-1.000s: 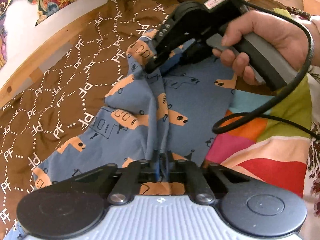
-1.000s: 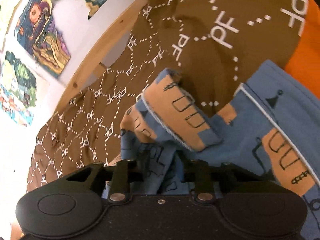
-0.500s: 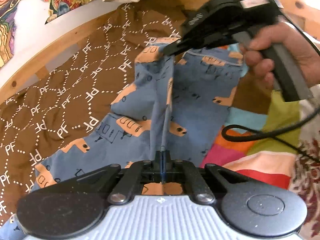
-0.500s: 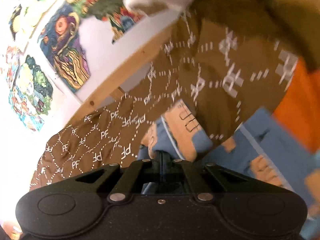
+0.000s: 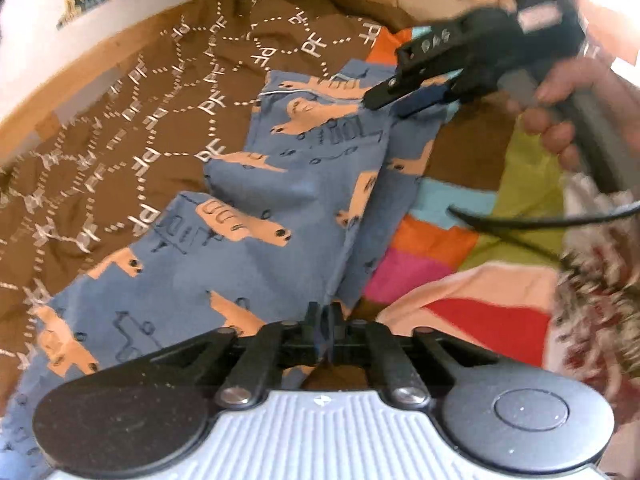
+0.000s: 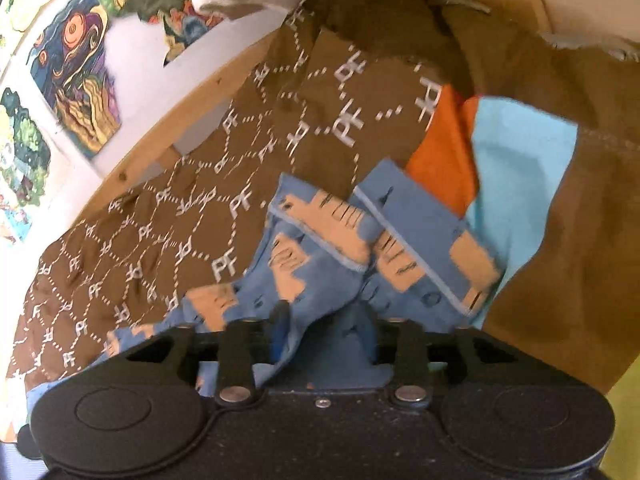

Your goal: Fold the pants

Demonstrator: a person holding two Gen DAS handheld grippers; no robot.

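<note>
The pants [image 5: 280,216], blue with orange printed figures, are laid diagonally across the middle of the left wrist view, from the lower left up to the hems near the upper centre, on a brown patterned blanket [image 5: 132,148]. One leg appears to have been brought over the other, so that a long crease runs down to the left gripper [image 5: 324,320], whose fingers are pinched together on the fabric at the lower centre, presumably to hold that end in line. At the far end the right gripper [image 6: 324,320] is seen with its fingers parted and cloth bunched loosely between them (a release is suggested, though contact cannot be ruled out). In the right wrist view the two hems [image 6: 360,232] are seen lying nearly side by side, not quite squared. To the right of the pants a multicoloured quilt [image 5: 460,248] is spread, and a black cable [image 5: 520,228] is trailed over it, which could be snagged. A wooden frame [image 6: 168,152] and pictures on the wall [image 6: 76,64] are seen at the upper left.
</note>
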